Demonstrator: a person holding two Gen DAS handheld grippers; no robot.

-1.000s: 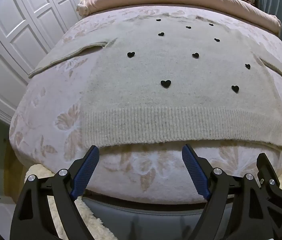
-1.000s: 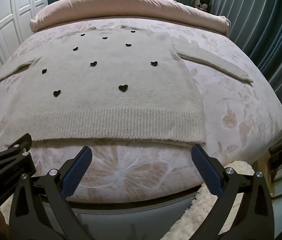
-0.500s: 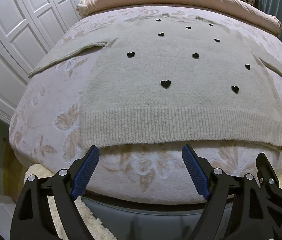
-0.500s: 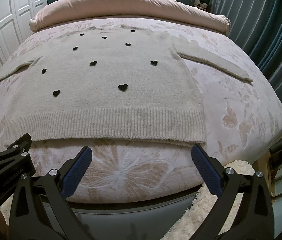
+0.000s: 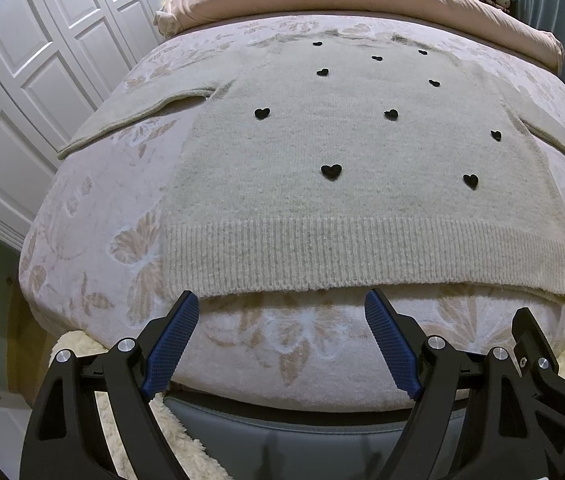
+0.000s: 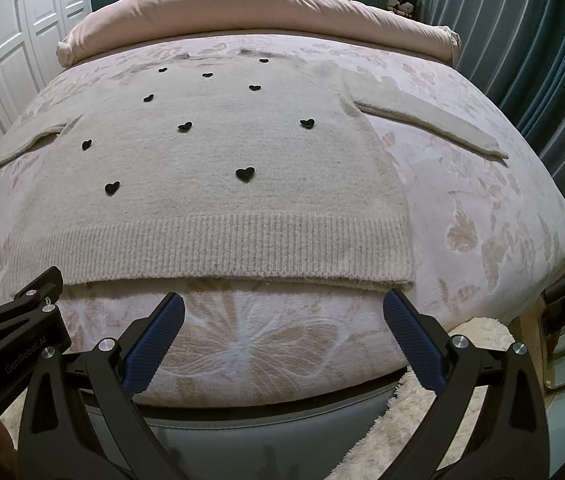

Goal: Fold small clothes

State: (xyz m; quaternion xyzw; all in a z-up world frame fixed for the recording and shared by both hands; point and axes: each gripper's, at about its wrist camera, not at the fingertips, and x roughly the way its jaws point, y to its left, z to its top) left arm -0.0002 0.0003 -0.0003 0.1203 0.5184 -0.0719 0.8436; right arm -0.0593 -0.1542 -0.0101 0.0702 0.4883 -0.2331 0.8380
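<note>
Cream knit sweater (image 5: 346, 184) with black hearts spread flat, front up, on the bed (image 5: 94, 216), sleeves angled out to each side, ribbed hem (image 5: 306, 256) nearest the cameras and close to the mattress edge. No fold made yet.

Left gripper (image 5: 278, 320) poised just short of the hem near its left corner, fingers (image 5: 172, 340) spread wide, nothing between them. Right gripper (image 6: 280, 322) poised likewise near the hem's right corner, fingers (image 6: 412, 344) wide apart and empty. Neither touching the knit.

Risks, as judged from here:
- Plush floral bedspread directly under the hem; a deep pinch likely to catch bedspread along with sweater and drag it into the fold.
- Front layer of hem stands slightly proud of the back layer; a shallow pinch may lift one layer only, leaving the back behind and skewing the fold.
- Uneven lift between the two corners likely to twist the body.
- Loose sleeves may trail and bunch under the folded body.
</note>
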